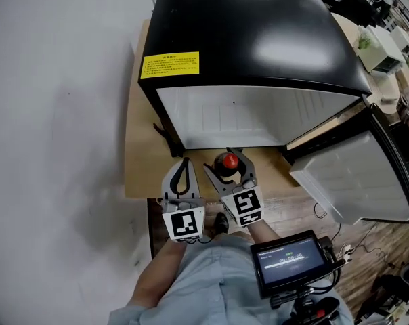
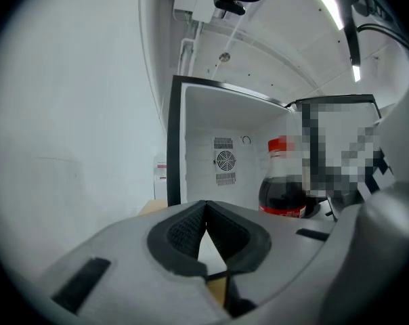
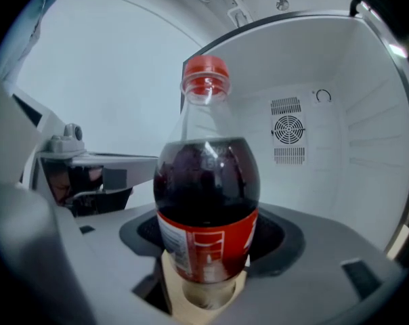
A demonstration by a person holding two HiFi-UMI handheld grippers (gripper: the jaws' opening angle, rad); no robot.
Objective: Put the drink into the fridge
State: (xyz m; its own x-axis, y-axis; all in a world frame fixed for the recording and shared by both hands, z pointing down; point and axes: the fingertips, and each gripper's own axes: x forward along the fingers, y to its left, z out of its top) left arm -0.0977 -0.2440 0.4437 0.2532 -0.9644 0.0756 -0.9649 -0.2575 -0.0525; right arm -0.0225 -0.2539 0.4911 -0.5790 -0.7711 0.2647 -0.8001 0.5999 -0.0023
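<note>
The drink is a cola bottle [image 1: 227, 160] with a red cap and red label, standing upright between the fingers of my right gripper [image 1: 228, 168], just in front of the fridge's open cavity [image 1: 245, 117]. In the right gripper view the dark pads hug both sides of the bottle [image 3: 206, 202] at label height, and its base shows over tan wood. My left gripper [image 1: 184, 164] sits close beside it on the left, shut with nothing in it. From the left gripper view the bottle [image 2: 283, 188] stands to the right of the shut jaws.
The black mini fridge [image 1: 259, 39] stands on a wooden board [image 1: 140, 154]. Its door [image 1: 357, 178] is swung wide open to the right. The white inside has a fan vent [image 3: 288, 131] on its back wall. A screen device [image 1: 289, 259] hangs by my waist.
</note>
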